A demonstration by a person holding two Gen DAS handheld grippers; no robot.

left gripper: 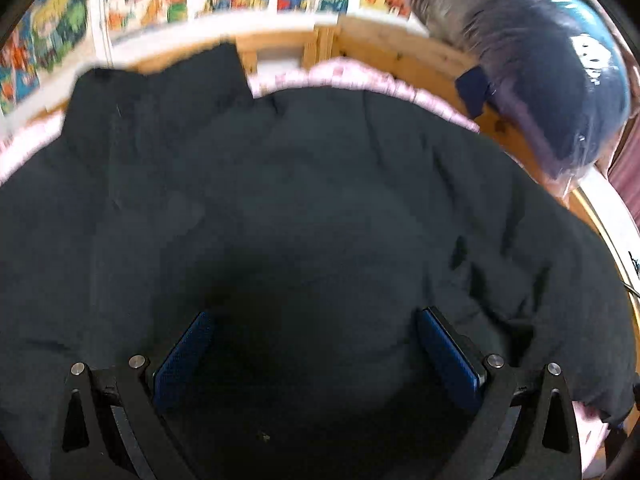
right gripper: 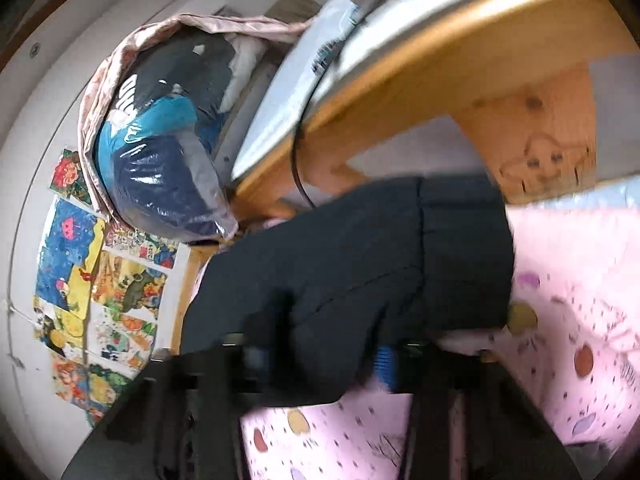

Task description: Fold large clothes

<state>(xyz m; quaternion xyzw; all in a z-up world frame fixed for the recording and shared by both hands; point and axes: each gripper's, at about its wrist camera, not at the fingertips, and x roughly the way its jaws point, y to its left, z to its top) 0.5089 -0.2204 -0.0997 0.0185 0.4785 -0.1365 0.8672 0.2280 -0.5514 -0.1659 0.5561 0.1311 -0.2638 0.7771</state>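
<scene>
While the black garment lies spread over the pink bed sheet, we judge the folding as barely begun — no neat fold shows yet. Our left gripper hovers above the cloth with its jaws wide. Our right gripper looks closed on a garment edge — blur leaves some doubt.

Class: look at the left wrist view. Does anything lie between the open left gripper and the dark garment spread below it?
Nothing visible does. The left gripper is open directly over the garment, with only dark cloth between its blue pads. The bagged clothes sit off at the far right.
</scene>
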